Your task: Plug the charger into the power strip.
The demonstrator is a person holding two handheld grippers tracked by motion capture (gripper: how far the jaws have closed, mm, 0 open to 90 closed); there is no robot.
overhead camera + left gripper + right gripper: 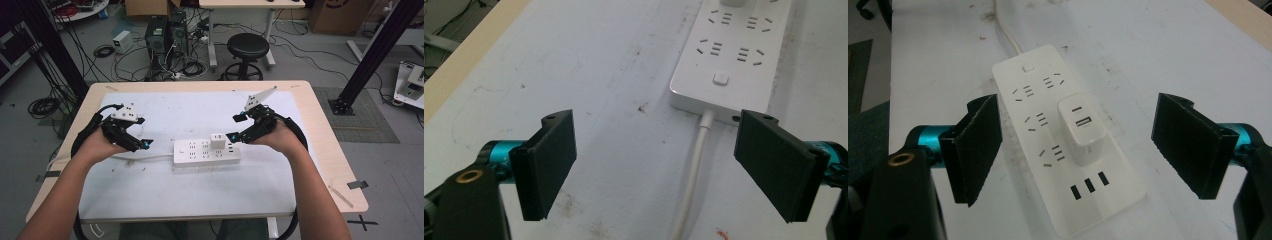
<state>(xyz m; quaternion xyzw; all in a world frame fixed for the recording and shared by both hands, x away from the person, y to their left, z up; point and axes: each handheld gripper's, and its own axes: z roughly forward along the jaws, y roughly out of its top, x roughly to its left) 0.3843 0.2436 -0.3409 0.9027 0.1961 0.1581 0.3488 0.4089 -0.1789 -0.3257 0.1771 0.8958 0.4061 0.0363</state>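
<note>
On the counter (pixel 320 130), mid-surface on a pale sheet (pixel 190 195), lies one white power strip (pixel 206 152), long axis running left to right in the high view. One white charger block (pixel 1081 130) is plugged into it, standing upright toward the strip's right end; its top face carries one slot and one USB port. Strip face, right gripper view: one small square button (pixel 1027 65) at the cable end, then outlet groups in two rows, four groups visible beside and beyond the charger, and three black USB slots (pixel 1090 186) at the near end. One white cable (pixel 694 170) leaves the button end and runs left across the sheet. Left gripper view shows the same button, four outlet groups and the cable exit. Sheet surface is scuffed with small dark and reddish marks. Two grippers, one per hand. Left gripper (pixel 143 143) is held just left of the strip, above the cable, not touching; its fingers (pixel 546 165) stand wide apart, with the cable and strip end between them in its view. Right gripper (pixel 234 127) is at the strip's right end beside the charger; its fingers (pixel 975 147) are also wide apart, framing charger and strip without contact. One black round stool (pixel 247 47) stands on the floor beyond the counter.
</note>
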